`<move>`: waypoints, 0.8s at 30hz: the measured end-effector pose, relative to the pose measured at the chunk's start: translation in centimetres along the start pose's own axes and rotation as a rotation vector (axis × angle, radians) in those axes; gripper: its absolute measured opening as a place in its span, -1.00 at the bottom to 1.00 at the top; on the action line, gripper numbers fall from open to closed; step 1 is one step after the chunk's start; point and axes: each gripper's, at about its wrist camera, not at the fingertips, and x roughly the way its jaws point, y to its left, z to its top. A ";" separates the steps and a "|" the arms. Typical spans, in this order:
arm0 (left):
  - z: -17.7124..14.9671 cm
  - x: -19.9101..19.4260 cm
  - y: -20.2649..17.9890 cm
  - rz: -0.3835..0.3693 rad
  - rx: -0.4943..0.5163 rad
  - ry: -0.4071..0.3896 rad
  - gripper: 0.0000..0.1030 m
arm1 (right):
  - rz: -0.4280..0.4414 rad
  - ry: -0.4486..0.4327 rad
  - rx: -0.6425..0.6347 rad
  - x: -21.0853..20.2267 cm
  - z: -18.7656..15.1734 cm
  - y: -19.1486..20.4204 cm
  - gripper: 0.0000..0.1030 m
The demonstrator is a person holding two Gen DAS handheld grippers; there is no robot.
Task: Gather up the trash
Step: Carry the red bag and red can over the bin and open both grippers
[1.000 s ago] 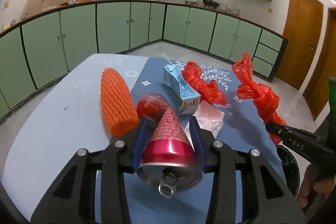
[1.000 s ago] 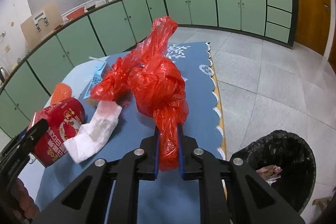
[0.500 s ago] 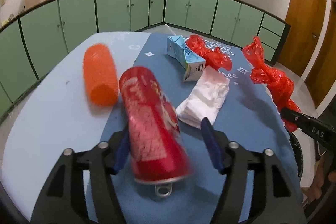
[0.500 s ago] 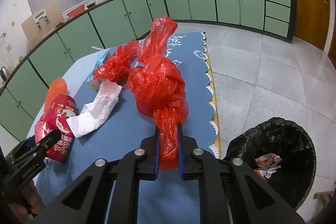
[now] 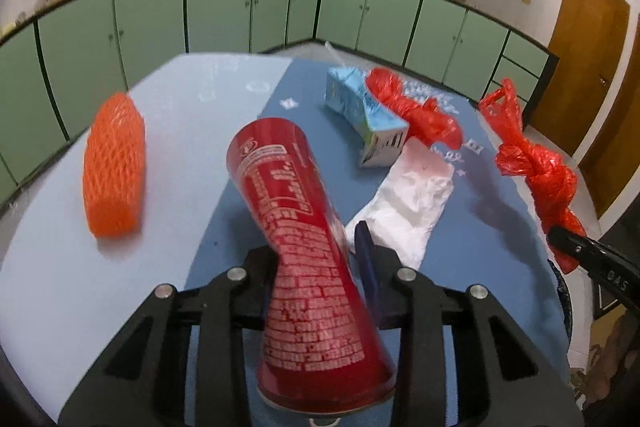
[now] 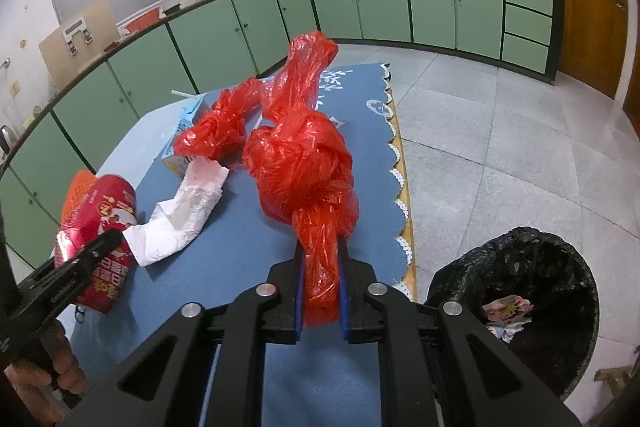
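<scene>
Off to the left of the left gripper (image 5: 320, 259): an orange net (image 5: 114, 165) on the table (image 5: 52, 267). Jaws closing around a red can (image 5: 308, 247) (tilted). Just ahead: tissue (image 5: 408, 203), carton (image 5: 362, 117). Right gripper (image 6: 320, 283) clenched on a knotted red bag (image 6: 304, 167); bin (image 6: 520, 303) lower right.
</scene>
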 end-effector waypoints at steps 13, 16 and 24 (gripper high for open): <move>-0.5 -4.3 -4.1 -0.073 0.054 -0.094 -0.76 | -0.015 -0.055 0.064 -3.8 -0.9 -3.2 -0.74; -1.3 -3.5 -4.8 -0.082 0.047 -0.055 -0.76 | -0.025 -0.046 0.077 -4.1 -1.4 -4.2 -0.74; -2.0 -3.9 -6.4 -0.134 0.086 -0.045 -0.78 | -0.051 -0.071 0.098 -5.6 -2.0 -5.8 -0.74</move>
